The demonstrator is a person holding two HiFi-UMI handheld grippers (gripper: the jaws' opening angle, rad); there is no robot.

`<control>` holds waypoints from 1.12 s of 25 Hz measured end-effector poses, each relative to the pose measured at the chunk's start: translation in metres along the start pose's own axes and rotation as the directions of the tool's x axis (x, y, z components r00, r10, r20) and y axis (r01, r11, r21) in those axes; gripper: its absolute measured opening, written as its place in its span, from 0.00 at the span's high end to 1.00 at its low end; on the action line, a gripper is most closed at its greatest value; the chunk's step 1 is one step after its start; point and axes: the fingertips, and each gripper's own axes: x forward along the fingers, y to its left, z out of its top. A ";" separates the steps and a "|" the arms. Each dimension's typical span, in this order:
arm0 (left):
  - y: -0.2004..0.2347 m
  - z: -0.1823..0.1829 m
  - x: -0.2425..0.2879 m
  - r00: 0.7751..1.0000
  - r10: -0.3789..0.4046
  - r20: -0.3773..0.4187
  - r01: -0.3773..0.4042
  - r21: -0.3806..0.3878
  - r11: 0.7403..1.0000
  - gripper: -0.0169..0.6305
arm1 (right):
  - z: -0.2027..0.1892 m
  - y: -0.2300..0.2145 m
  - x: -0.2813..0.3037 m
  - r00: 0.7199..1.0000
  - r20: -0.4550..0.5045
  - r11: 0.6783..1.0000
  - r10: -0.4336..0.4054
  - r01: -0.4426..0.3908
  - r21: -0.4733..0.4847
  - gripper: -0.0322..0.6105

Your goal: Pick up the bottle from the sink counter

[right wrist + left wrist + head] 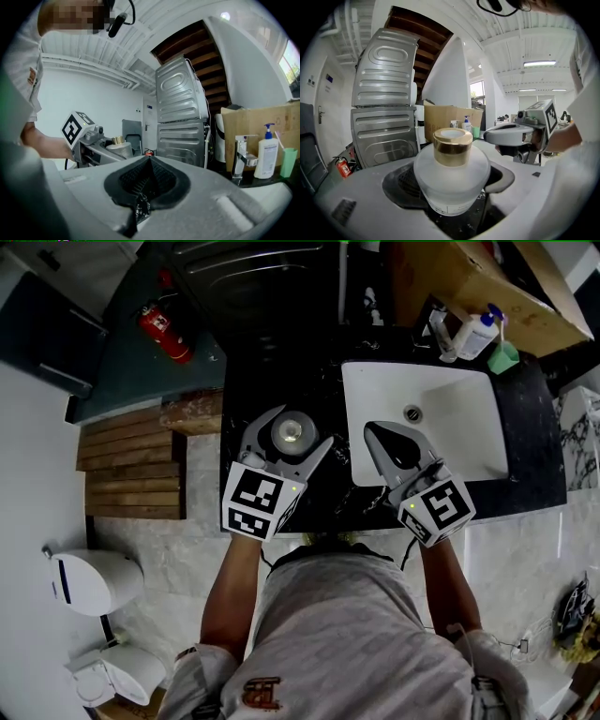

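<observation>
A round frosted bottle (292,433) with a gold cap (452,146) sits between the jaws of my left gripper (286,442), above the black counter (248,390) just left of the sink. In the left gripper view the bottle (451,180) fills the gap, and both jaws of the left gripper (450,187) press its sides. My right gripper (380,439) hovers over the sink's front left corner, shut with nothing in it. In its own view the black pads of the right gripper (147,183) meet. The bottle (119,147) and my left gripper (89,140) show there at the left.
The white sink (469,418) lies to the right, with a faucet (241,157), a white pump bottle (476,334) and a green cup (503,357) behind it. A cardboard box (469,282) and a metal washer (386,122) stand at the back. A red fire extinguisher (164,332) is at the far left.
</observation>
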 end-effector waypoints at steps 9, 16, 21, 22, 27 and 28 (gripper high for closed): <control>-0.009 0.012 -0.023 0.999 0.016 0.039 -0.017 0.035 0.999 0.46 | 0.014 0.015 0.000 0.999 0.033 1.000 0.022 -0.022 -0.005 0.95; -0.009 0.006 -0.025 0.999 0.019 0.033 -0.021 0.032 0.999 0.46 | 0.013 0.020 0.001 0.999 0.034 1.000 0.024 -0.023 -0.019 0.95; -0.007 0.008 -0.027 0.999 0.025 0.037 -0.026 0.030 0.999 0.46 | 0.013 0.020 0.002 0.999 0.030 0.999 0.021 -0.020 -0.026 0.95; -0.006 0.008 -0.027 0.999 0.026 0.038 -0.027 0.030 0.999 0.46 | 0.013 0.020 0.002 0.999 0.028 0.999 0.021 -0.020 -0.027 0.95; -0.007 0.008 -0.027 0.999 0.019 0.034 -0.019 0.015 1.000 0.46 | 0.012 0.020 0.004 1.000 0.024 0.999 0.019 -0.018 -0.028 0.95; -0.007 0.008 -0.026 0.999 0.018 0.034 -0.018 0.016 1.000 0.46 | 0.011 0.020 0.004 1.000 0.025 0.999 0.019 -0.018 -0.027 0.95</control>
